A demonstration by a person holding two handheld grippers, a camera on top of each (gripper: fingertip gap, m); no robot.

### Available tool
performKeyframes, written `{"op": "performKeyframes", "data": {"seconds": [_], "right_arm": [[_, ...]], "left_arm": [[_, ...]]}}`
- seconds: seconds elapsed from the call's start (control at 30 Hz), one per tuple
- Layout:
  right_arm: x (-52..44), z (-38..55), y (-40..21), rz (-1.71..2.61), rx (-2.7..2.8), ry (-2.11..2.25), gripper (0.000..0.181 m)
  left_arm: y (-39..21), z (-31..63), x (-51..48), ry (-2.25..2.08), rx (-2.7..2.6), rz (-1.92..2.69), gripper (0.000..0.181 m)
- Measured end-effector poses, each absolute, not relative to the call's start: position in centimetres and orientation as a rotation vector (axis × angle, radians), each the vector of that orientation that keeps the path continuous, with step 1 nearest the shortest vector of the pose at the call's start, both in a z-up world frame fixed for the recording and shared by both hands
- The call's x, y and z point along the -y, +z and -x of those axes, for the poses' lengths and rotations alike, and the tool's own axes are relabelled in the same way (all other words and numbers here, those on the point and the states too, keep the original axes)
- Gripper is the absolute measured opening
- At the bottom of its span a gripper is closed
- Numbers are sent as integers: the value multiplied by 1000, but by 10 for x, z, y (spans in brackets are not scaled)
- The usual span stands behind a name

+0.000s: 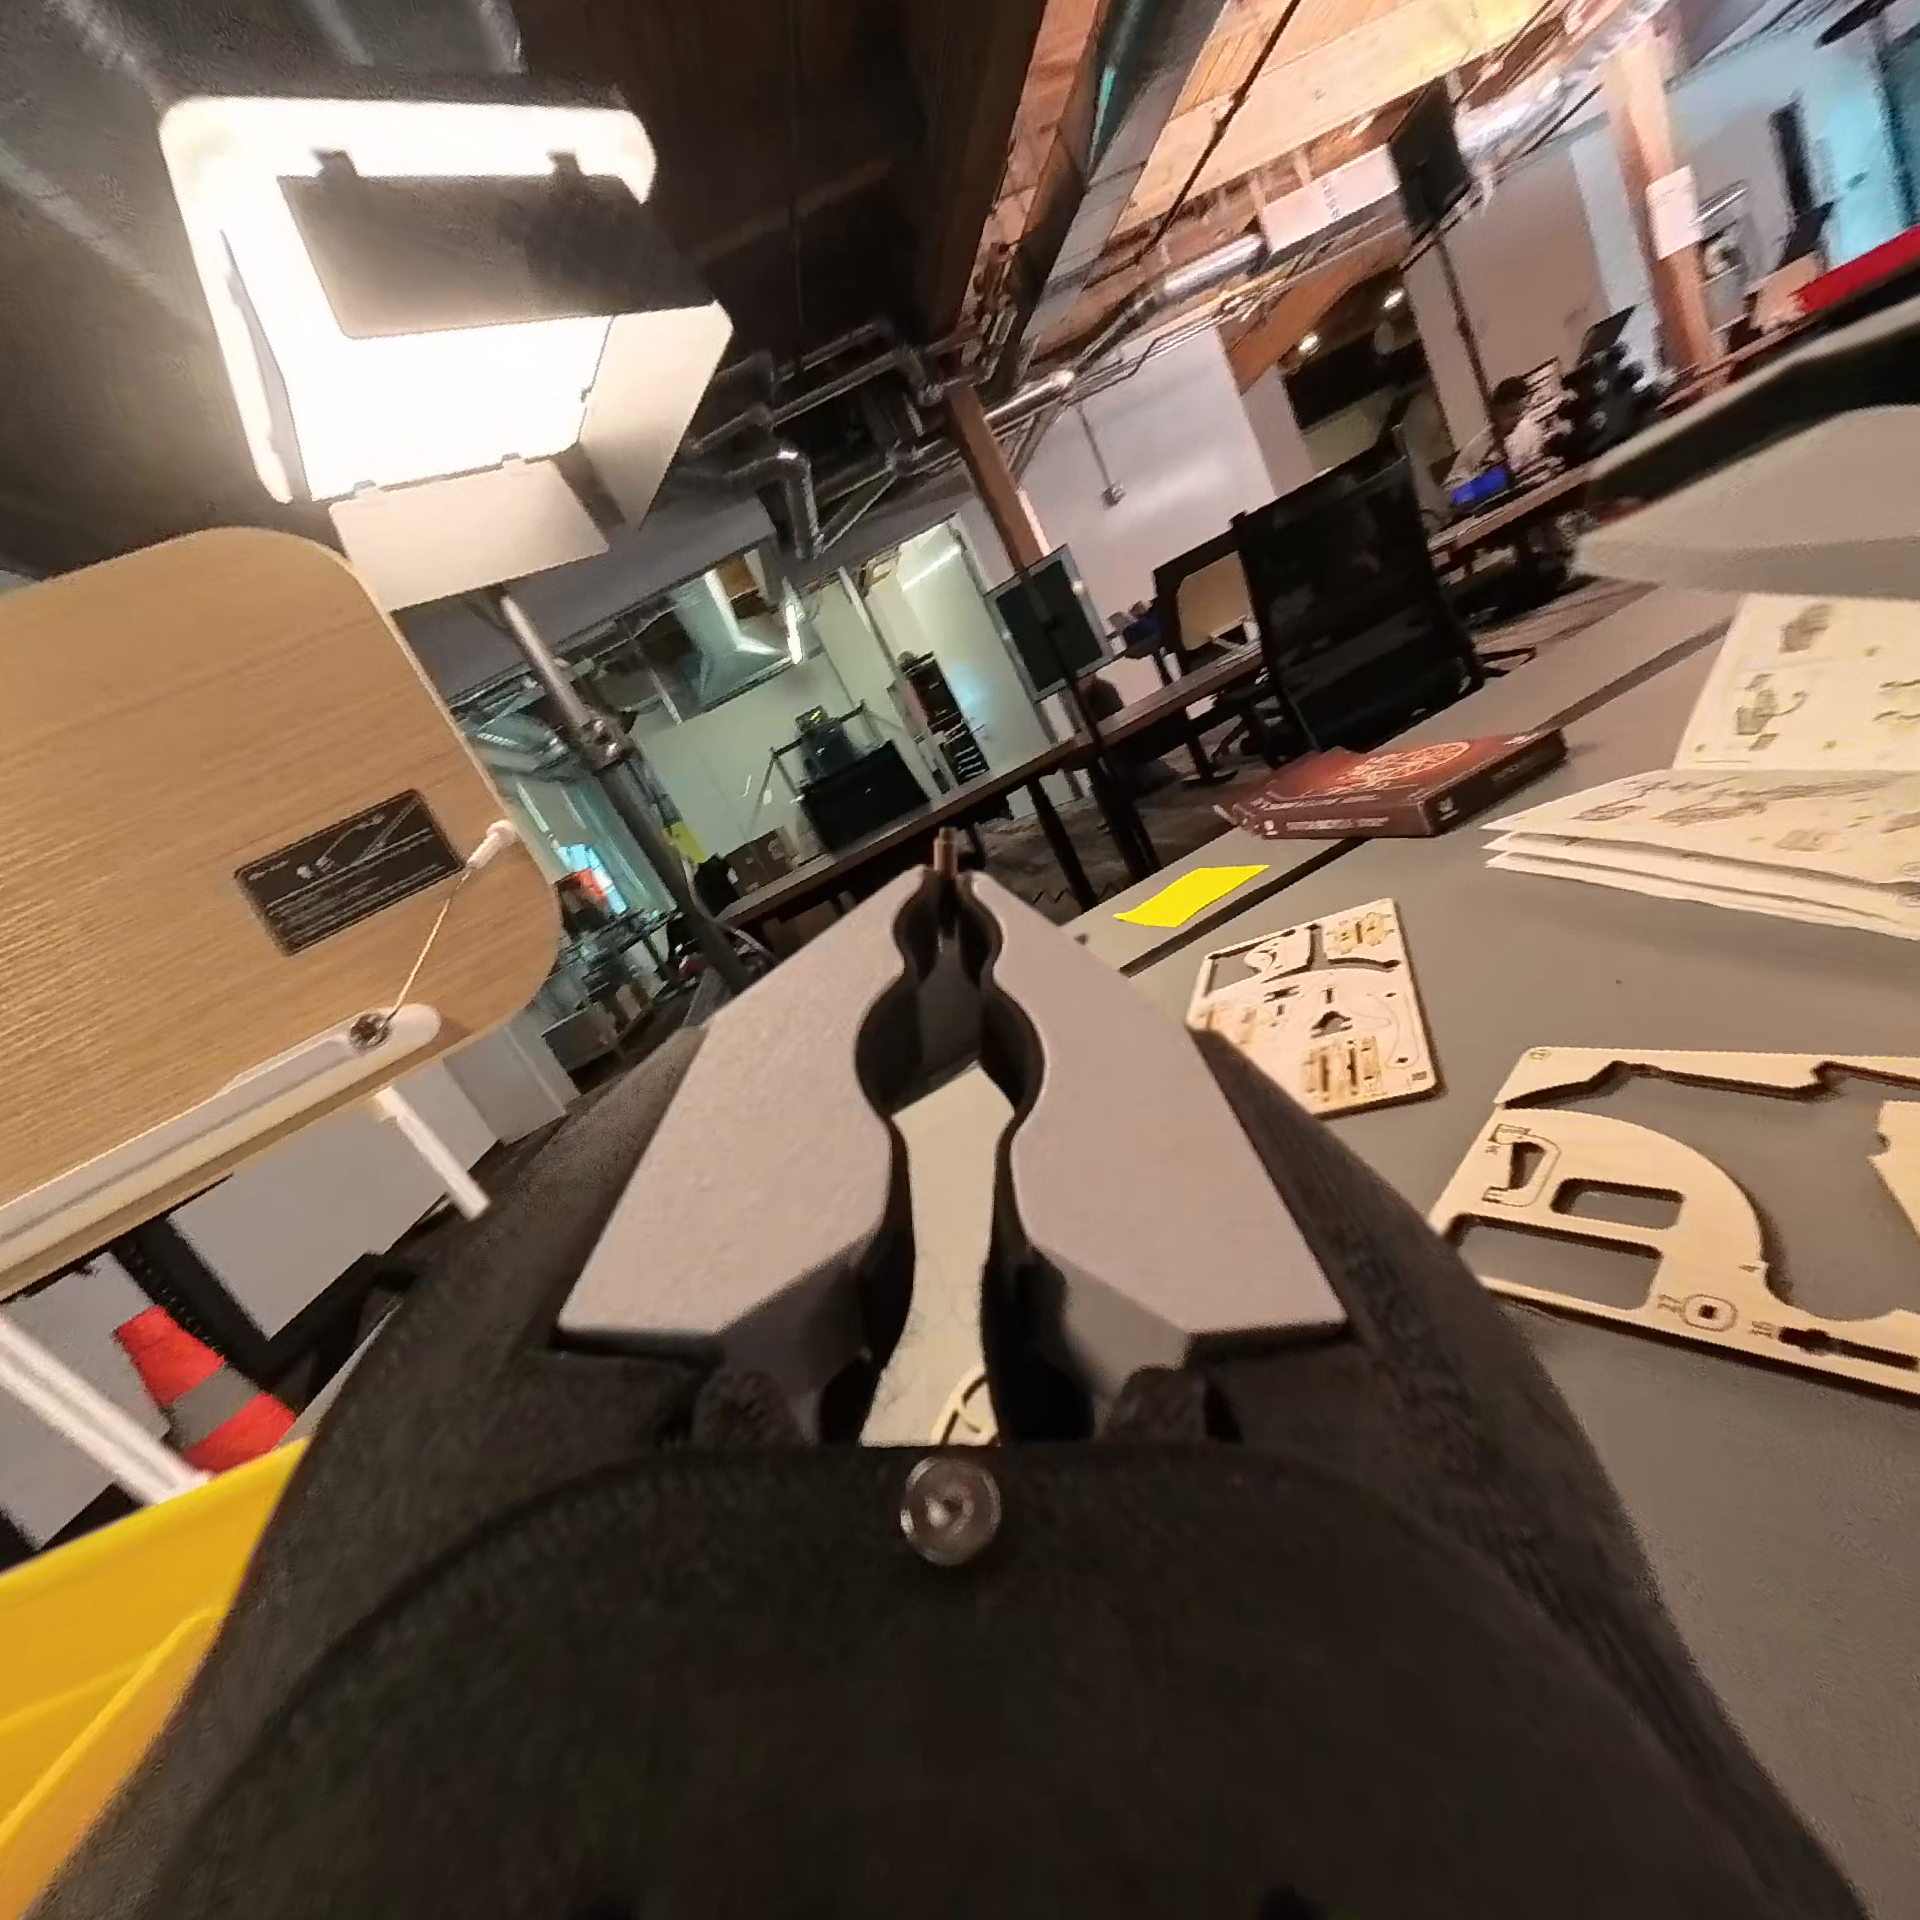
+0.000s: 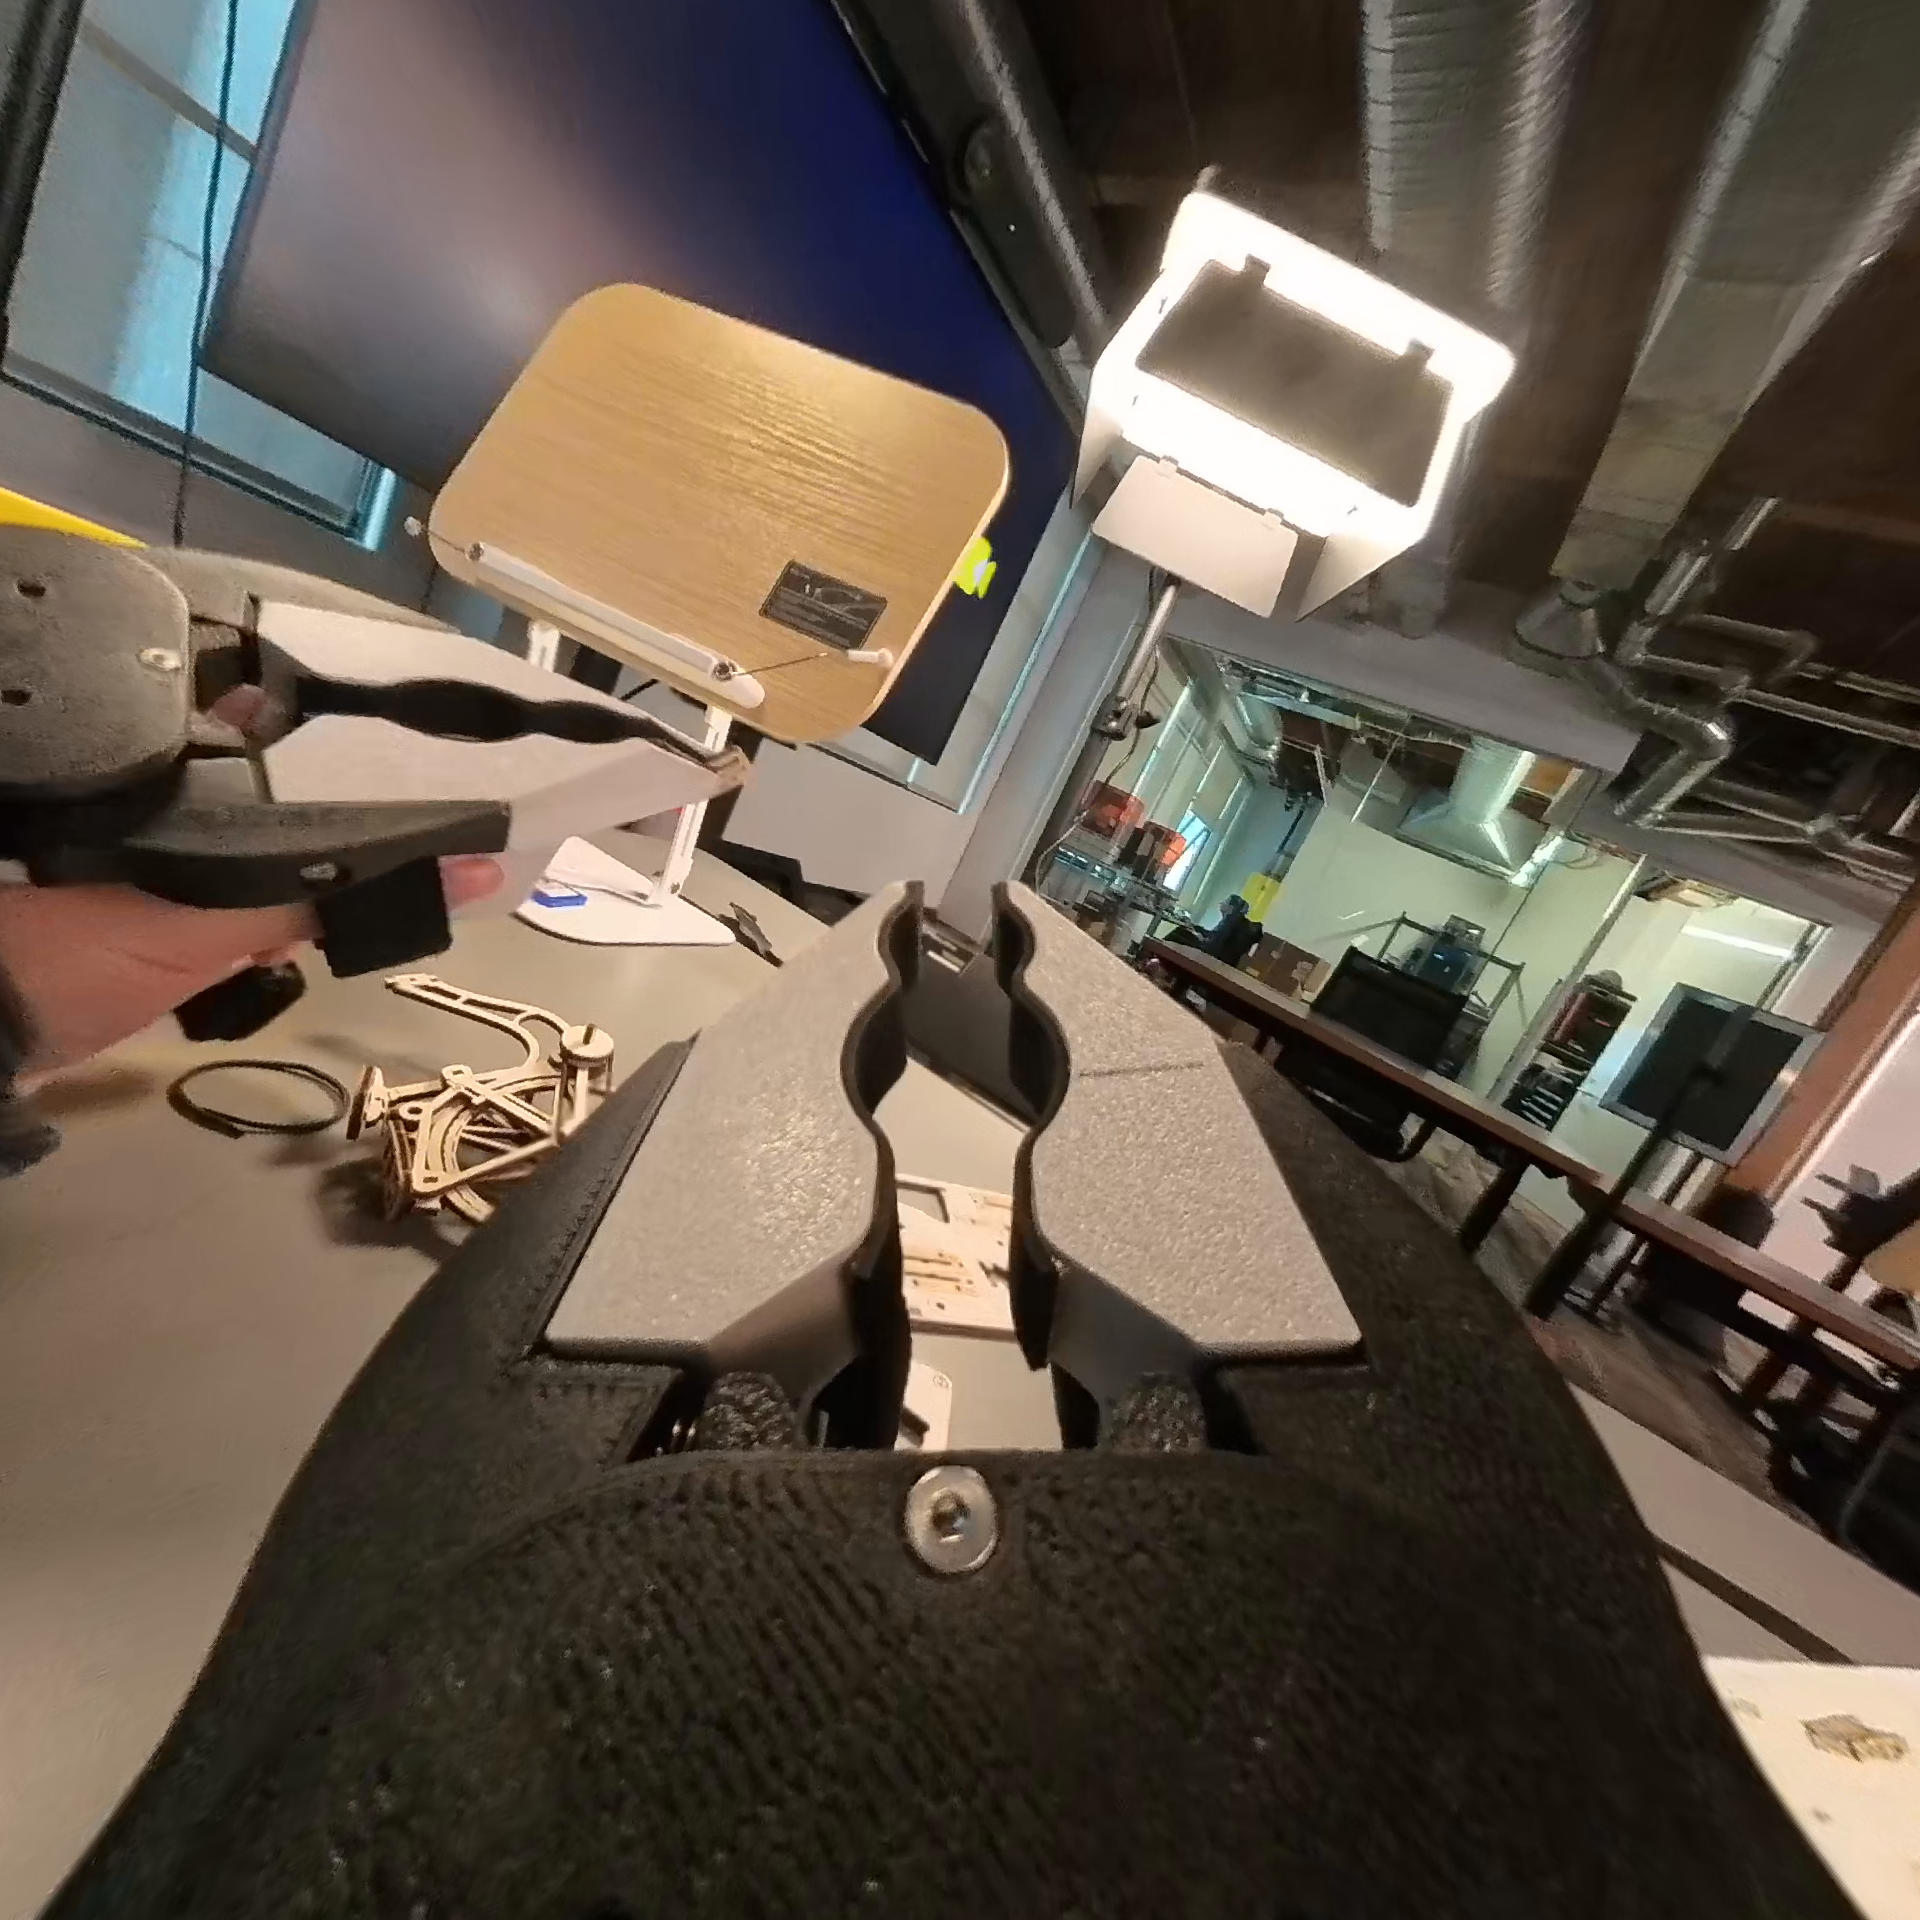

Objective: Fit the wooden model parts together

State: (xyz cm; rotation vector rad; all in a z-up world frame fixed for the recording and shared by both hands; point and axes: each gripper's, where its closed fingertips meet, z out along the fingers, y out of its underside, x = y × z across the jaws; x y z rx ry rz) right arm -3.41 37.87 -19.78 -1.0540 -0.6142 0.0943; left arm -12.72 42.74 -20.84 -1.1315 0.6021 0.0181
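Observation:
My left gripper [image 1: 950, 896] is held up off the table, shut on a small thin pin [image 1: 945, 854] that sticks out past its fingertips. It also shows in the right wrist view [image 2: 717, 771], held by a hand at the left. My right gripper [image 2: 956, 920] is open and empty, raised over the grey table [image 2: 156, 1351]. A partly built wooden model [image 2: 478, 1107] lies on the table to its left, with a black rubber ring [image 2: 258, 1091] beside it. Two laser-cut wooden part sheets, a small one [image 1: 1320, 1008] and a large one [image 1: 1683, 1205], lie right of the left gripper.
Instruction booklets [image 1: 1766, 821] and a dark red box [image 1: 1403, 779] lie at the table's far side, near a yellow tape patch [image 1: 1190, 894]. A wooden book stand [image 2: 717, 509] and a lit lamp [image 2: 1288, 447] stand behind. A yellow bin [image 1: 94, 1662] is at lower left. Spacing between my two grippers at the tips: around 11 cm.

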Motion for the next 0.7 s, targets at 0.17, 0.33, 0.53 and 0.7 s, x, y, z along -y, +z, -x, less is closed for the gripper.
{"op": "performKeyframes", "data": {"seconds": [0.17,0.33,0.53,0.7], "right_arm": [[-366,38,-183,1010,627,122,11],[-351,63,-179,1007,720,209,16],[-347,82,-185,1105,761,553,35],[-354,71,-186,1156,698,775,34]], "left_arm": [[-201,120,-410,-149,-649,1090,2],[-201,104,-386,-434,-730,1114,2],[-194,84,-345,-754,-913,1014,2],[-197,89,-347,-997,-866,1088,2]]}}
